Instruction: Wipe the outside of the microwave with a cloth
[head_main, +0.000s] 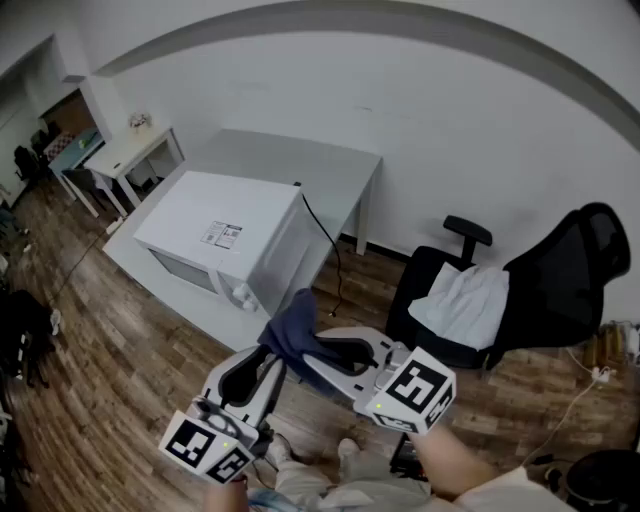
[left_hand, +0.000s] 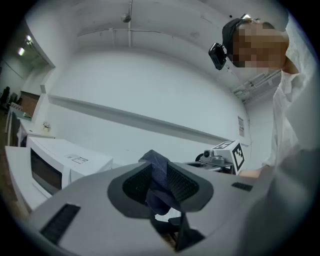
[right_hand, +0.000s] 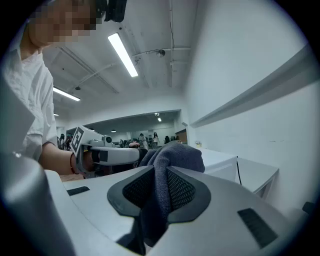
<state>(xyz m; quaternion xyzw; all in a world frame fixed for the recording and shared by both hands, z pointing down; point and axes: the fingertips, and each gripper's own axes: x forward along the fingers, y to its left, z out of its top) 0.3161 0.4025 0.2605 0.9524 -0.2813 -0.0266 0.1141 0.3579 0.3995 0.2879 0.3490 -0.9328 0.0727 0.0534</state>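
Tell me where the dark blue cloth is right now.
In the head view the cloth is low at centre, clamped by both the left gripper and the right gripper, just short of the white microwave.
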